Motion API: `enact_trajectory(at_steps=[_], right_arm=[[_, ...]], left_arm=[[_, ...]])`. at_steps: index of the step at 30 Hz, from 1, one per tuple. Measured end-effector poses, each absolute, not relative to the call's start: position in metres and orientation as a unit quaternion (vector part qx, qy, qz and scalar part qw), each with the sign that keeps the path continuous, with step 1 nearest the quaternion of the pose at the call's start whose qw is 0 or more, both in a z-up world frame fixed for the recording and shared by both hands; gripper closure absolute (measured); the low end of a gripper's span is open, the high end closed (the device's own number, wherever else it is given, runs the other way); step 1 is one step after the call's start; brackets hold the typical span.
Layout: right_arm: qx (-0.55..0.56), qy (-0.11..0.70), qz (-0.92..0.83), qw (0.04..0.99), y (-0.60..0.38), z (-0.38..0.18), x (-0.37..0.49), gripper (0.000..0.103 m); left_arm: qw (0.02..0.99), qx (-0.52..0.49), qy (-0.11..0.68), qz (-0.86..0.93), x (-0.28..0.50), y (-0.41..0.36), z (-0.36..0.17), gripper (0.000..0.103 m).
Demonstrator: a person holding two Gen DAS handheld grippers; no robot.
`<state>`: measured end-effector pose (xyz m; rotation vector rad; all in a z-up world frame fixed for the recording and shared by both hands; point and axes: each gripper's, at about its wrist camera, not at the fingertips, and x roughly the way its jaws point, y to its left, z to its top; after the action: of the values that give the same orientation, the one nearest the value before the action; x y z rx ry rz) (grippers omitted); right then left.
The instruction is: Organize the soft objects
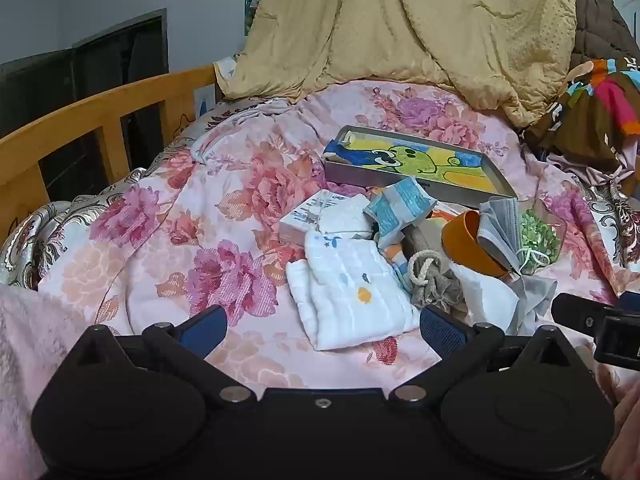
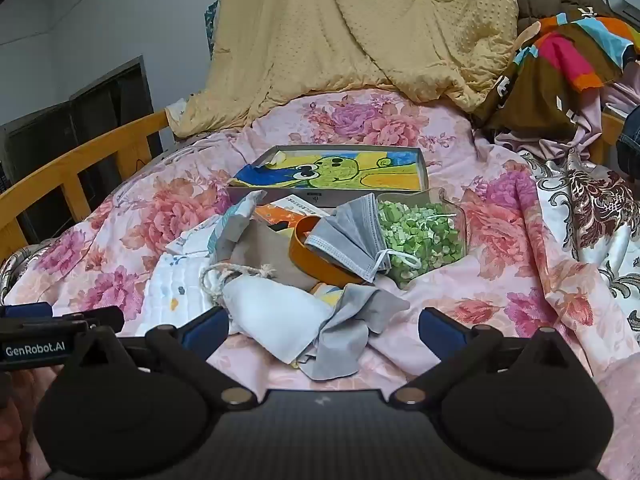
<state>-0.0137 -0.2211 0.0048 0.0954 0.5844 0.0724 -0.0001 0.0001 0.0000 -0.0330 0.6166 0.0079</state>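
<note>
Hovering side by side above a floral bedspread (image 1: pixel 224 216), the left gripper (image 1: pixel 322 326) and the right gripper (image 2: pixel 322 326) both stand released, jaws spread wide with nothing between the blue pads. Just beyond the left one lies a folded white muslin cloth (image 1: pixel 352 292), near a tan drawstring pouch (image 1: pixel 430 280). Ahead of the right one a white cloth bag (image 2: pixel 276 316) rests against a crumpled grey cloth (image 2: pixel 352 320). Farther on, in the middle of the heap of soft things, a grey face mask (image 2: pixel 352 236) drapes over an orange band (image 2: pixel 316 256), beside a clear bag of green pieces (image 2: pixel 420 236) to the right. Behind the heap sits a shallow grey tray (image 2: pixel 422 168) holding a crayon drawing of a green creature (image 2: pixel 332 172). At the far end a yellow quilt (image 2: pixel 360 40) is piled up, a wooden bed rail (image 1: pixel 100 120) running along the left.
</note>
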Motion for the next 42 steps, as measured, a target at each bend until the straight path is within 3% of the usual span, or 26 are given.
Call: enact_trajectory(at_steps=[42], right_arm=[[0.052, 0.290, 0.037, 0.955, -0.2211, 0.0048, -0.0144, 0.000]], left_arm=[[0.951, -0.016, 0.310, 0.006, -0.0015, -0.0004, -0.0010, 0.001]])
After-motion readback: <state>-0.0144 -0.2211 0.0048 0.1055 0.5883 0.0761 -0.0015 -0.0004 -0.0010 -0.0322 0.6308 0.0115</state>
